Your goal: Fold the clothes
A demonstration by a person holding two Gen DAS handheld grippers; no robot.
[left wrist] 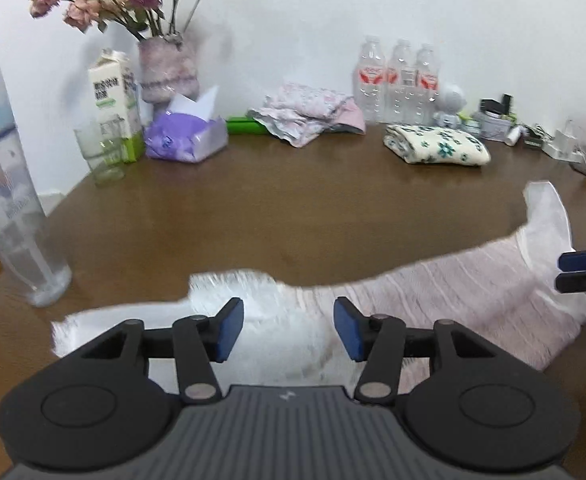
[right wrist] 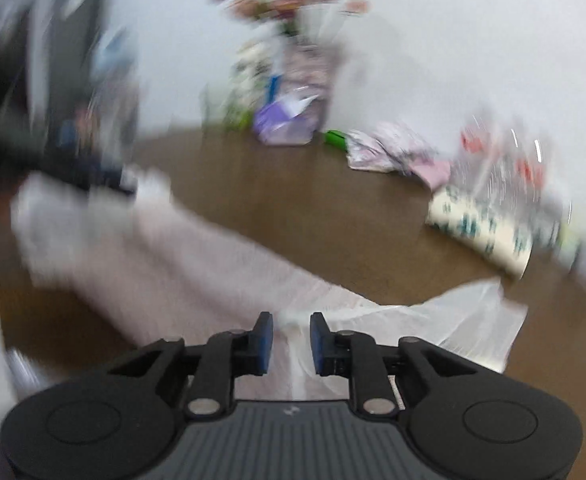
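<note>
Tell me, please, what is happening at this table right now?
A person is folding clothes with two handheld grippers. A pale pink and white garment lies spread on the brown table. The left gripper hangs open over it; the right gripper is open at its white sleeve. A folded floral cloth sits at the back.

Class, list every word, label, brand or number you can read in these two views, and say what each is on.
Nothing can be read for certain.
Milk carton: dark print, too blurred.
Water bottles: red labels, too small.
Tall glass: faint lettering, unreadable.
Right wrist view: wholly blurred.
</note>
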